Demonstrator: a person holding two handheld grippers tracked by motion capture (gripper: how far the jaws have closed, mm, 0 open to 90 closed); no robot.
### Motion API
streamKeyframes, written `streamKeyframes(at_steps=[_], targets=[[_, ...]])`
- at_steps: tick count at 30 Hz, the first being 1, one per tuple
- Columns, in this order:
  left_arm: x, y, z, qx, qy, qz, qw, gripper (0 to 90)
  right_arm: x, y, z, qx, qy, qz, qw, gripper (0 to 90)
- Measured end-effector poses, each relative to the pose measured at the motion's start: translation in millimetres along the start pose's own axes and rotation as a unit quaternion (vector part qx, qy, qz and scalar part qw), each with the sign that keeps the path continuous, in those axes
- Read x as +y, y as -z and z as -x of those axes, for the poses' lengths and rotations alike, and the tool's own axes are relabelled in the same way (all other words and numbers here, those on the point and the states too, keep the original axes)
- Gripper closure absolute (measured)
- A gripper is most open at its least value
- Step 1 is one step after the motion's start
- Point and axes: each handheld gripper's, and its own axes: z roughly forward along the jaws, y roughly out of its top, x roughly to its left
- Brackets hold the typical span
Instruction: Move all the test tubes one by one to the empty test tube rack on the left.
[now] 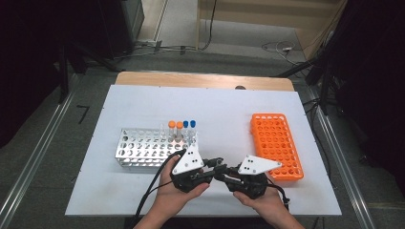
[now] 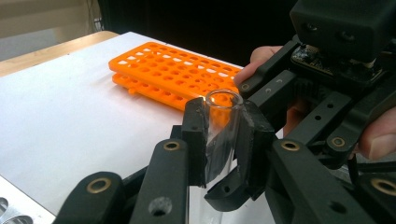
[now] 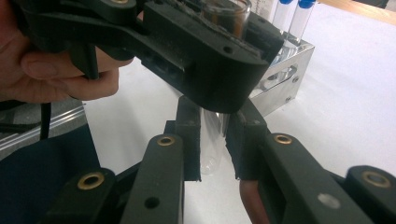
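Left gripper view: clear tube [image 2: 223, 128] pinched upright between both grippers, above the white surface [image 2: 70, 126].
Left gripper [image 2: 223, 140] fingers clamped near the rim, right gripper [image 3: 212, 140] fingers lower; best kept vertical, releasing one side gently.

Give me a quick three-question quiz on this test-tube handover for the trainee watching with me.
1. True or false: the clear tube has a cap on its top end.
2. Which grippers are clamped on the clear tube? A) the left gripper alone B) the right gripper alone C) both
3. What colours are the caps on the tubes standing in the metal rack?

Key:
1. False: its top end is open.
2. C: the left gripper's jaws press near the open end, the right gripper's lower down.
3. Two orange caps and two blue caps.
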Motion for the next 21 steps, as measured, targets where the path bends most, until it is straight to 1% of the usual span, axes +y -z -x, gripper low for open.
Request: streamKeyframes(at_steps=[3,6,9,10,14,16,17,18,19,20,21], targets=[[0.4,0.9,-0.2,0.001,0.000,0.003,1.0000,77.0,-0.5,0.5,1.0,0.005,0.005,0.004,1.0000,70.2],[0.8,3.8,-3.0,0.004,0.000,0.006,1.0000,77.0,-0.7,3.2,3.0,0.016,0.004,0.012,0.9998,61.8],[1.6,8.5,-7.3,0.013,0.005,0.009,0.9999,77.0,-1.2,7.7,7.4,0.021,0.002,0.020,0.9996,49.2],[1.9,10.3,-9.2,0.015,0.005,0.011,0.9998,77.1,-1.4,9.3,9.2,0.022,-0.003,0.022,0.9995,44.9],[2.7,18.9,-17.1,0.031,0.010,0.018,0.9993,77.0,-2.9,17.6,17.9,0.015,-0.005,0.026,0.9995,26.9],[3.0,23.8,-21.9,0.039,0.013,0.021,0.9989,77.0,-4.3,22.6,22.9,0.018,-0.010,0.029,0.9994,19.2],[3.2,26.4,-24.3,0.044,0.016,0.022,0.9987,77.1,-5.0,25.2,25.1,0.020,-0.011,0.029,0.9993,13.5],[3.2,29.1,-27.0,0.049,0.017,0.024,0.9984,77.0,-5.8,28.2,27.3,0.024,-0.009,0.030,0.9992,9.8],[3.1,31.4,-29.6,0.052,0.018,0.026,0.9981,77.0,-6.7,31.3,29.6,0.032,-0.010,0.031,0.9989,7.3],[3.0,34.0,-32.3,0.056,0.020,0.027,0.9978,77.0,-7.8,34.3,31.7,0.040,-0.010,0.033,0.9986,6.1],[2.7,36.4,-35.2,0.061,0.021,0.029,0.9975,77.0,-9.0,37.0,33.4,0.034,-0.009,0.035,0.9988,5.7]])
